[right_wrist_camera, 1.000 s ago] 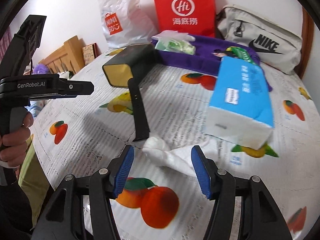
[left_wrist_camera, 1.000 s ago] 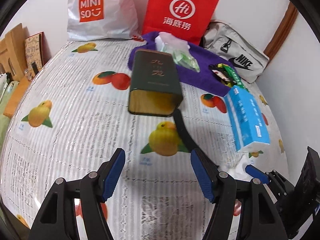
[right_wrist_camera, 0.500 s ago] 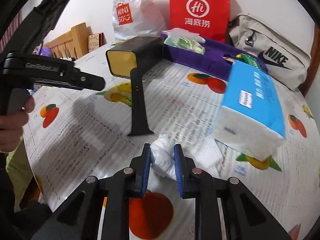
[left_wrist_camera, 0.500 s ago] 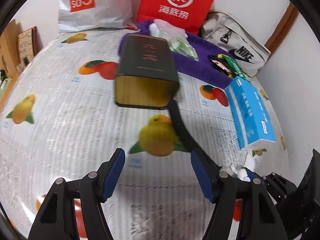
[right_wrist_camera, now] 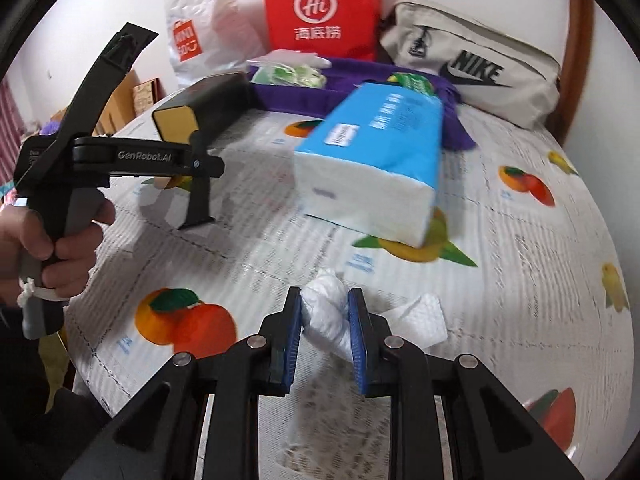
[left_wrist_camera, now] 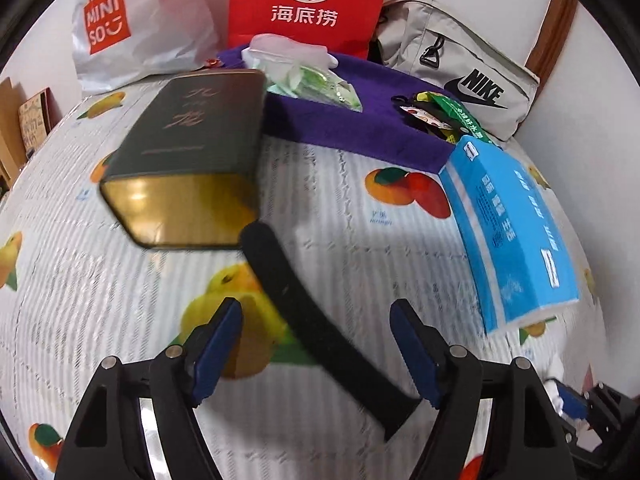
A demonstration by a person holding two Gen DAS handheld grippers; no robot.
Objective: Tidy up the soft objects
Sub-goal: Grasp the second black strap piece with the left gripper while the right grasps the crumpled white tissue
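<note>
Right claw [right_wrist_camera: 325, 322] closed on one crumpled tissue [right_wrist_camera: 326, 312].

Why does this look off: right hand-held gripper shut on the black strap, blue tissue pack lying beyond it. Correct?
Not quite. In the right wrist view the right hand-held gripper is shut on the crumpled white tissue, not the black strap. The blue tissue pack does lie beyond it.

Glossy metal tin [left_wrist_camera: 188, 152], crumpled paper tissue [right_wrist_camera: 326, 308], matt plastic strap [left_wrist_camera: 320, 332].
</note>
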